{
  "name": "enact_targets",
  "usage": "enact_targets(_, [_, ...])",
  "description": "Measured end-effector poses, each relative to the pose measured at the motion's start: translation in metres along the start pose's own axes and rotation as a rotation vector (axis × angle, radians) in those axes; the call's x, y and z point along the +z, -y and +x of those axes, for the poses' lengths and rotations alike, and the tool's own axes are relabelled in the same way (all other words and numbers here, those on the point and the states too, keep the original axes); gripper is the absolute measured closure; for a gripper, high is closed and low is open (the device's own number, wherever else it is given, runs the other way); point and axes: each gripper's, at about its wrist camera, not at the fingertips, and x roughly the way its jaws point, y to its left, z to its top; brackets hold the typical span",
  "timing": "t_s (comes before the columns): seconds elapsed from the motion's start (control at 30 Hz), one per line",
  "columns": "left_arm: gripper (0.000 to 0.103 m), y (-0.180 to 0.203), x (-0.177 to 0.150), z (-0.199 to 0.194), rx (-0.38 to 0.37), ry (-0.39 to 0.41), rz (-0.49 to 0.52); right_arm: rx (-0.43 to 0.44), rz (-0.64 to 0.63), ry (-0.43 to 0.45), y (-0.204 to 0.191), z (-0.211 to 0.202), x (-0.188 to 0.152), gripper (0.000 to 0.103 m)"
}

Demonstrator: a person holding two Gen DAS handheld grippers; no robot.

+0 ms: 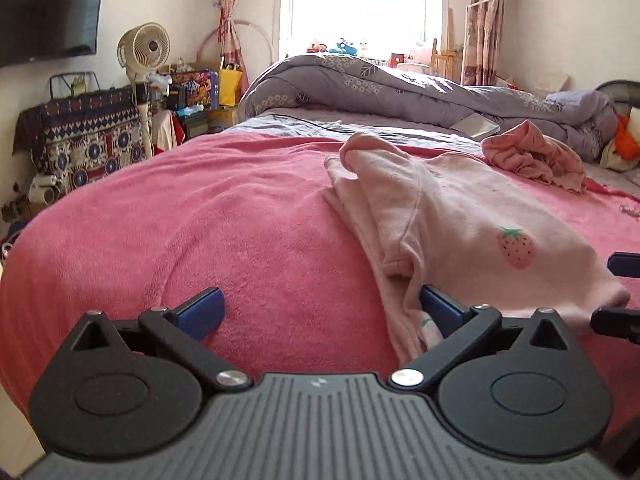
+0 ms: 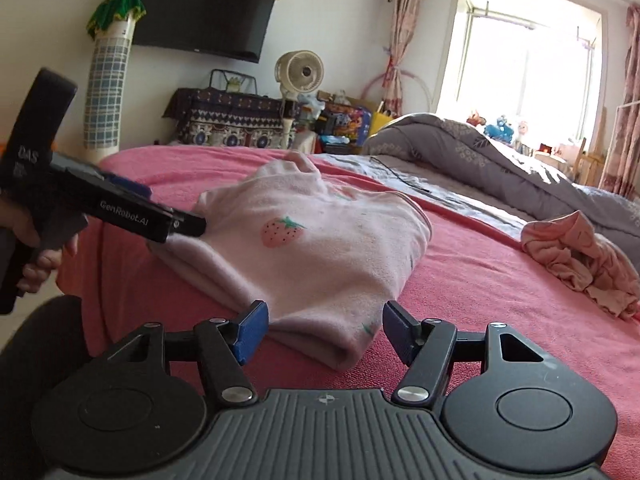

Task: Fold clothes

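On the pink blanket of the bed lies the pale strawberry top, partly folded, its long way running away from both tools. The right tool is wide open with the top's near edge between its fingers. The left tool is open too, at the top's left edge. I think the right one is better placed to grab. A crumpled pink garment waits further right.
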Motion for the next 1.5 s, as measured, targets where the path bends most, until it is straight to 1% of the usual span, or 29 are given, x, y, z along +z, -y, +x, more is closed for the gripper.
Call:
enact_targets(0.03, [0.0, 0.0, -0.001, -0.001, 0.004, 0.004, 0.008, 0.035, 0.04, 0.014, 0.006, 0.0, 0.008, 0.039])
enact_targets(0.07, [0.0, 0.001, -0.002, -0.002, 0.011, 0.008, 0.016, 0.051, 0.081, 0.039, 0.011, 0.004, 0.02, 0.039])
enact_targets(0.13, [0.0, 0.005, -0.003, -0.003, 0.029, 0.014, 0.031, 0.049, 0.113, 0.069, 0.021, 0.022, 0.047, 0.039])
enact_targets(0.2, [0.0, 0.0, -0.004, -0.003, 0.017, 0.014, 0.019, 0.032, 0.126, 0.076, 0.022, 0.047, 0.073, 0.042])
enact_targets(0.23, [0.0, -0.002, -0.005, -0.003, 0.008, 0.014, 0.01, 0.018, 0.134, 0.055, 0.02, 0.064, 0.084, 0.049])
enact_targets(0.3, [0.0, -0.004, -0.007, -0.004, 0.001, 0.022, 0.005, 0.016, 0.156, -0.043, 0.016, 0.11, 0.103, 0.058])
enact_targets(0.37, [0.0, -0.003, -0.009, -0.004, 0.009, 0.033, 0.005, 0.041, 0.175, -0.154, 0.01, 0.158, 0.11, 0.062])
enact_targets(0.4, [0.0, -0.003, -0.01, -0.004, 0.011, 0.038, 0.001, 0.028, 0.169, -0.196, 0.006, 0.181, 0.109, 0.063])
enact_targets(0.43, [0.0, -0.003, -0.011, -0.004, 0.012, 0.044, -0.003, 0.011, 0.158, -0.182, 0.004, 0.193, 0.108, 0.063])
enact_targets(0.5, [0.0, -0.005, -0.014, -0.003, 0.012, 0.055, -0.011, 0.001, 0.124, -0.19, -0.004, 0.218, 0.108, 0.062])
enact_targets(0.6, [0.0, -0.006, -0.016, -0.002, 0.01, 0.067, -0.016, 0.019, 0.135, -0.219, -0.002, 0.23, 0.115, 0.059])
enact_targets(0.67, [0.0, -0.006, -0.016, -0.003, 0.008, 0.068, -0.017, 0.033, 0.146, -0.228, 0.002, 0.235, 0.116, 0.054])
enact_targets(0.73, [0.0, -0.006, -0.016, -0.003, 0.003, 0.064, -0.013, 0.06, 0.2, -0.228, 0.01, 0.233, 0.116, 0.05])
enact_targets(0.77, [0.0, -0.007, -0.016, -0.003, -0.001, 0.062, -0.01, 0.085, 0.23, -0.216, 0.015, 0.225, 0.116, 0.049])
enact_targets(0.83, [0.0, -0.008, -0.016, -0.004, -0.011, 0.06, -0.005, 0.14, 0.276, -0.188, 0.027, 0.203, 0.115, 0.032])
enact_targets(0.87, [0.0, -0.009, -0.016, -0.004, -0.013, 0.059, -0.006, 0.168, 0.292, -0.171, 0.034, 0.189, 0.113, 0.029])
enact_targets(0.93, [0.0, -0.009, -0.016, -0.004, -0.012, 0.06, -0.004, 0.184, 0.293, -0.1, 0.044, 0.155, 0.102, 0.025])
enact_targets(0.97, [0.0, -0.008, -0.016, -0.004, -0.012, 0.062, -0.004, 0.175, 0.278, -0.059, 0.049, 0.136, 0.092, 0.024])
enact_targets(1.0, [0.0, -0.008, -0.017, -0.004, -0.013, 0.064, -0.004, 0.146, 0.227, -0.055, 0.049, 0.124, 0.079, 0.021])
enact_targets(1.07, [0.0, -0.008, -0.017, -0.004, -0.016, 0.062, -0.002, 0.086, 0.121, -0.051, 0.047, 0.1, 0.053, 0.02])
enact_targets(1.1, [0.0, -0.008, -0.017, -0.004, -0.016, 0.06, 0.001, 0.049, 0.051, -0.056, 0.042, 0.091, 0.034, 0.018])
enact_targets(1.17, [0.0, -0.009, -0.016, -0.003, -0.017, 0.057, 0.002, 0.052, 0.048, 0.02, 0.044, 0.065, 0.0, 0.018])
enact_targets(1.2, [0.0, -0.009, -0.015, -0.003, -0.017, 0.056, 0.003, 0.069, 0.108, 0.007, 0.051, 0.058, -0.01, 0.018])
enact_targets(1.23, [0.0, -0.009, -0.015, -0.003, -0.017, 0.054, 0.001, 0.089, 0.184, 0.015, 0.059, 0.051, -0.018, 0.017])
enact_targets(1.27, [0.0, -0.009, -0.014, -0.004, -0.016, 0.053, 0.001, 0.107, 0.224, 0.022, 0.066, 0.043, -0.023, 0.017])
enact_targets(1.33, [0.0, -0.009, -0.013, -0.006, -0.02, 0.046, 0.005, 0.102, 0.188, 0.021, 0.068, 0.034, -0.024, 0.017])
enact_targets(1.43, [0.0, -0.011, -0.012, -0.012, -0.036, 0.025, 0.009, 0.118, 0.162, -0.017, 0.07, 0.022, -0.021, 0.016])
enact_targets(1.47, [0.0, -0.013, -0.013, -0.015, -0.042, 0.02, 0.007, 0.131, 0.146, -0.034, 0.071, 0.019, -0.022, 0.014])
enact_targets(1.5, [0.0, -0.015, -0.015, -0.018, -0.045, 0.016, 0.003, 0.144, 0.131, -0.052, 0.072, 0.016, -0.023, 0.007])
